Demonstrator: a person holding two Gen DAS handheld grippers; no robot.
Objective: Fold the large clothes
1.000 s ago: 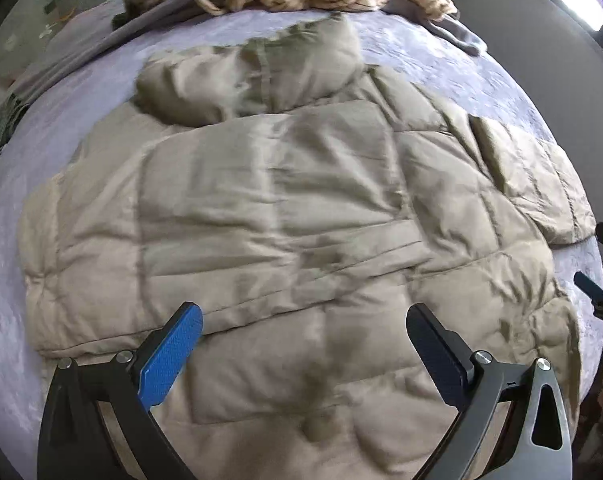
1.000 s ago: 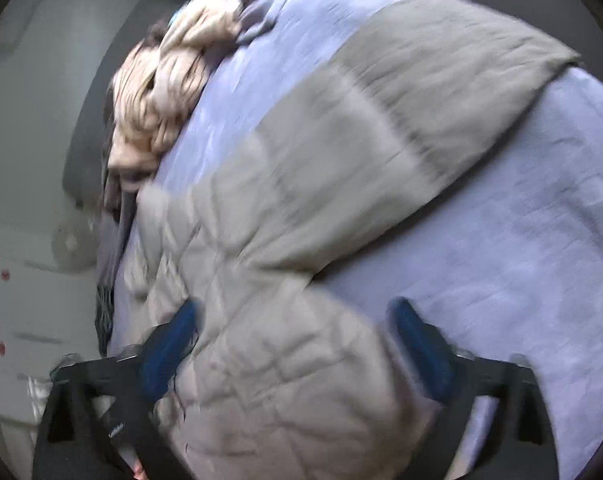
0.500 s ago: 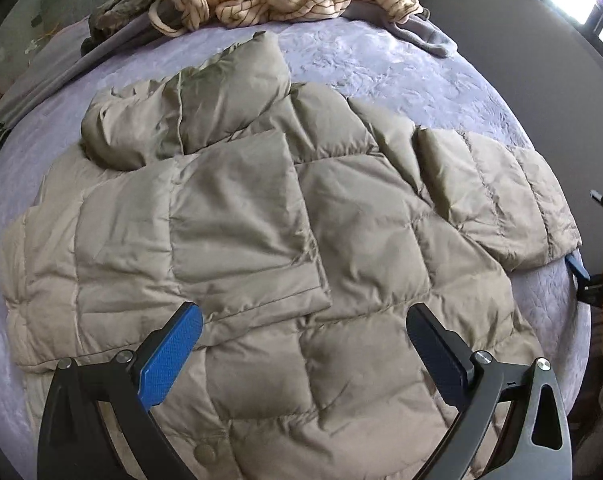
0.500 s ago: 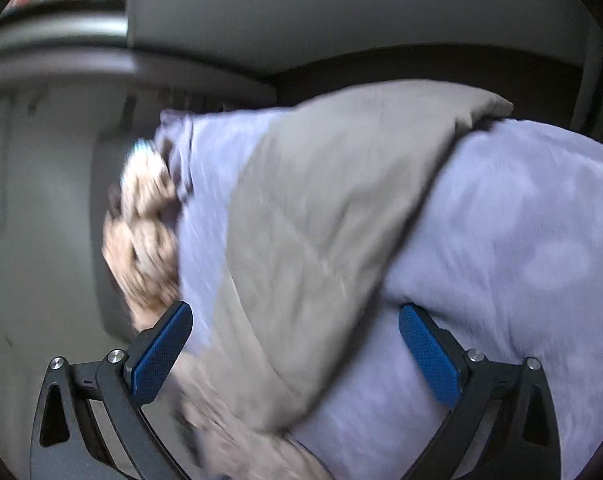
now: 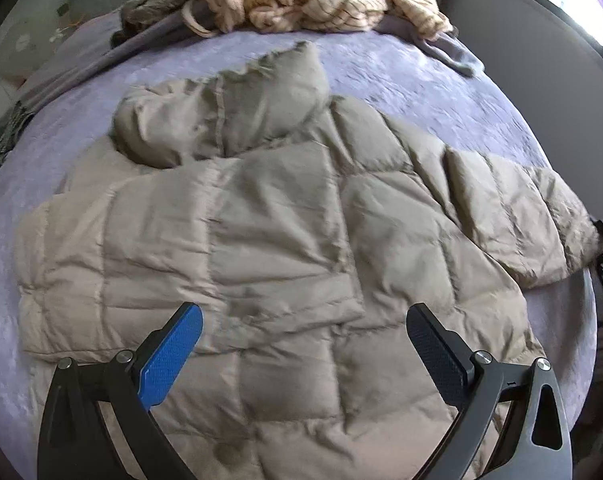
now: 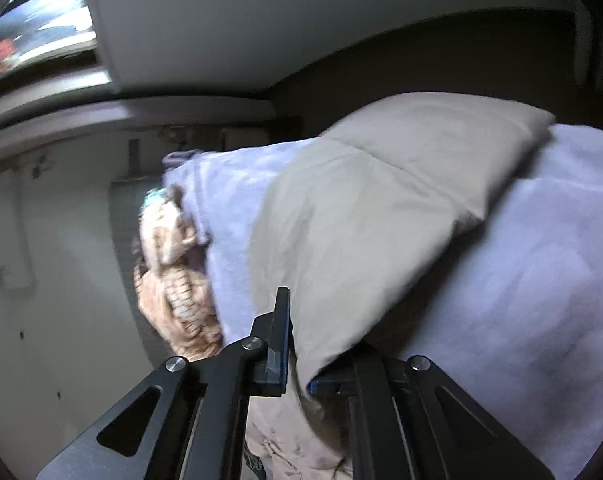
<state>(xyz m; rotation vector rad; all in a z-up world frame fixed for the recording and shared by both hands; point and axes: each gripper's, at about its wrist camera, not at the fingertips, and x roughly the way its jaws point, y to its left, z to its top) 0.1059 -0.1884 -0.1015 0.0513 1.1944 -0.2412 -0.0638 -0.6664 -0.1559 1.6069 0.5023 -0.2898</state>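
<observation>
Fingers on our right gripper (image 6: 297, 344) have just been closing, and they now pinch the cuff edge of the beige puffer jacket's right sleeve (image 6: 381, 208); the fabric runs straight between the 2 black fingers (image 6: 279, 340) and spreads away ahead of them across the lavender bed cover (image 6: 541, 280). To the left of these fingers, past the edge of the cover, we see a striped cream heap of clothes (image 6: 173, 280).

Our left gripper (image 5: 303, 354) hangs above the jacket with its 2 fingers spread wide and nothing between them; the blue pad (image 5: 169, 356) and the dark pad (image 5: 437, 354) stand clear of the cloth. Directly ahead of these fingers lies the puffer jacket (image 5: 281, 240), spread flat on the bed, with 1 sleeve already folded across its chest just beyond the fingertips. Farther ahead the hood (image 5: 229, 116) lies crumpled. To the right of the fingers the other sleeve reaches out to the bed's edge, where a bit of the right gripper shows. Beyond the hood, at the far side of the bed, sits the heap of clothes.
</observation>
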